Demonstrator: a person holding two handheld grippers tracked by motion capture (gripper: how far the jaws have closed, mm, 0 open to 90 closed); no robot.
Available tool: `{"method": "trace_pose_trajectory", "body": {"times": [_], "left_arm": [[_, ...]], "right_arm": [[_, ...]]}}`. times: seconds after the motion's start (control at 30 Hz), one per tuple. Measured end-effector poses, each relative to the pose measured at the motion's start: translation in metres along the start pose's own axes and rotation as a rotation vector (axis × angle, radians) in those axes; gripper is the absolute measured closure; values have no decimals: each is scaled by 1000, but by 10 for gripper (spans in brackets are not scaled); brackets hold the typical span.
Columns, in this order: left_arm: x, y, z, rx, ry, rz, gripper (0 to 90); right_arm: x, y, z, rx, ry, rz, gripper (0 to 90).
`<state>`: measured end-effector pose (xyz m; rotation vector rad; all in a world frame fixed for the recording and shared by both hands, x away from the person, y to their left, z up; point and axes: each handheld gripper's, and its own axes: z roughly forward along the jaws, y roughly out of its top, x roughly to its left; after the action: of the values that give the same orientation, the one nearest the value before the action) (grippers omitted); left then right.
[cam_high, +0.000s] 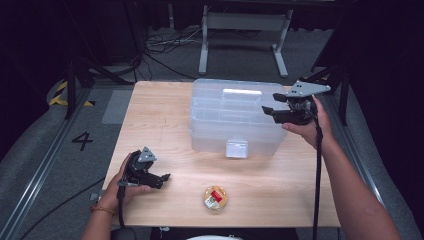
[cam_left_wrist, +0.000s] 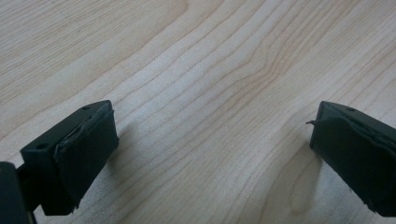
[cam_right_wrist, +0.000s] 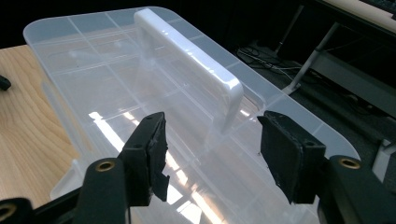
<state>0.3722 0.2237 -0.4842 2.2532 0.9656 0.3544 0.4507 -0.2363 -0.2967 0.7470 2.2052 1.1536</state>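
A clear plastic storage box (cam_high: 232, 120) with a closed lid stands on the wooden table (cam_high: 165, 115), its front latch (cam_high: 236, 148) facing the person. The box lid (cam_right_wrist: 116, 88) carries a white handle (cam_right_wrist: 196, 60) along its middle. My right gripper (cam_high: 268, 111) hovers open over the box's right end, and in the right gripper view its gripper (cam_right_wrist: 212, 149) has the handle's near end between the jaws, not touching. My left gripper (cam_high: 166, 177) rests open near the table's front left; in the left gripper view (cam_left_wrist: 210, 140) bare wood lies between the jaws. A small round tape roll (cam_high: 215, 197) with a red core lies at front centre.
Beyond the table's far edge stand a white metal frame (cam_high: 245, 30) and loose cables (cam_high: 165, 42) on the grey floor. A floor marking "4" (cam_high: 82, 141) and yellow-black tape (cam_high: 60, 95) lie to the left. Dark curtains close both sides.
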Motion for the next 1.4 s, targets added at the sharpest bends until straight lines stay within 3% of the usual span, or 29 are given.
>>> {"method": "trace_pose_trajectory", "body": {"times": [0.3,0.37,0.4,0.47,0.53,0.57,0.6,0.63,0.7,0.8,0.83,0.97,1.07,1.23,1.3,1.4], "left_arm": [[2,2,-1,9,6,-10,16],[5,2,-2,-13,11,-28,85],[6,3,-1,-20,24,-37,137],[7,7,2,-15,8,-45,145],[6,12,5,-4,1,-5,151],[6,12,5,-4,1,-5,156],[6,20,8,4,-25,11,156],[5,31,7,-24,-32,20,166],[5,36,7,-43,-44,20,156],[2,53,10,-42,-24,82,158],[2,59,12,-46,-21,87,159],[1,77,25,-60,-37,137,160],[2,87,34,-76,-56,122,161],[-7,100,44,-158,-45,173,176],[-8,105,47,-171,-81,168,186],[-9,113,53,-187,-92,156,180]], "right_arm": [[-3,12,20,43,9,8,499],[-2,13,25,65,31,10,546],[-1,14,27,70,19,6,554],[-2,15,28,78,3,2,589],[-7,16,29,92,8,25,633],[-7,16,29,92,8,25,633],[-9,17,30,94,7,27,633],[-11,19,32,99,-1,41,631],[-11,21,33,105,-2,42,637],[-8,25,36,121,-9,26,650],[-7,27,38,127,-12,29,655],[-6,31,47,162,-25,18,643],[-6,34,52,185,-32,11,646],[-5,36,57,208,-38,2,649],[-5,37,57,215,-33,0,650],[-5,37,57,217,-30,-2,652]]}}
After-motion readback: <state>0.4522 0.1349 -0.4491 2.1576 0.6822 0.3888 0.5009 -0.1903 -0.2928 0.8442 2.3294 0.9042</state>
